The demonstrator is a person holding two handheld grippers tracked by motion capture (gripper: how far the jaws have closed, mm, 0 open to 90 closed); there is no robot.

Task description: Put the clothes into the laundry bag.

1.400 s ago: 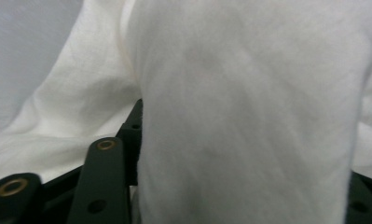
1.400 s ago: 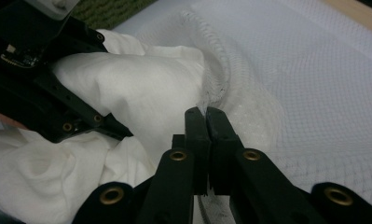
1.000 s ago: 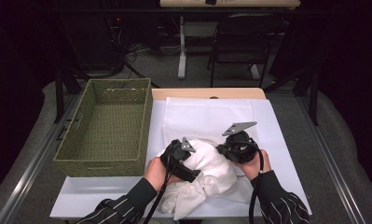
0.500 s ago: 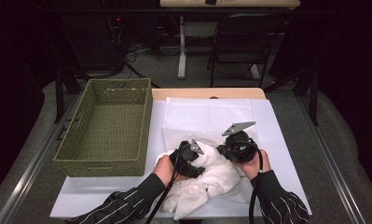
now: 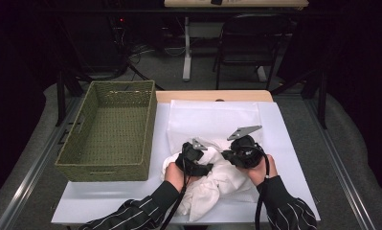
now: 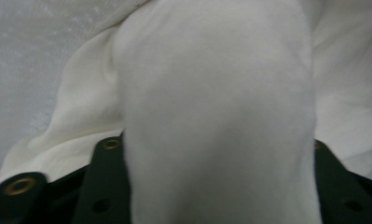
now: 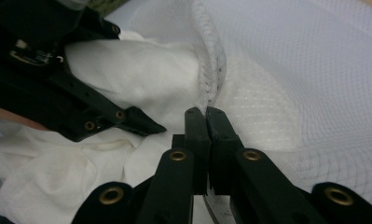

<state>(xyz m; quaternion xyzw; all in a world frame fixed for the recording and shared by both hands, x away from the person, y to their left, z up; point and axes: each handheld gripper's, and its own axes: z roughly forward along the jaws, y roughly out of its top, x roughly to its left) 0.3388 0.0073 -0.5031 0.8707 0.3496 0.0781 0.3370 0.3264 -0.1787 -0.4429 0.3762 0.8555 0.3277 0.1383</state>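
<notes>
A crumpled white cloth (image 5: 217,181) lies on a white mesh bag (image 5: 212,120) at the near middle of the table. My left gripper (image 5: 194,155) sits down in the cloth. A thick wad of the cloth (image 6: 216,116) is bunched between its black fingers (image 6: 106,186) and hides their tips. Its jaws have just been opening a little with the wad still between them. My right gripper (image 7: 206,113) is shut on the mesh bag's hemmed edge (image 7: 212,70) and holds it up. In the high view the right gripper (image 5: 230,154) is just right of the left one.
A green woven basket (image 5: 107,129) stands at the left, its long side close to the bag. A white sheet (image 5: 284,158) covers the tabletop. A chair and desk legs stand beyond the far edge.
My left hand has shifted a little to the right and down into the cloth, nearer the right gripper. The right gripper has kept still on the bag's edge.
</notes>
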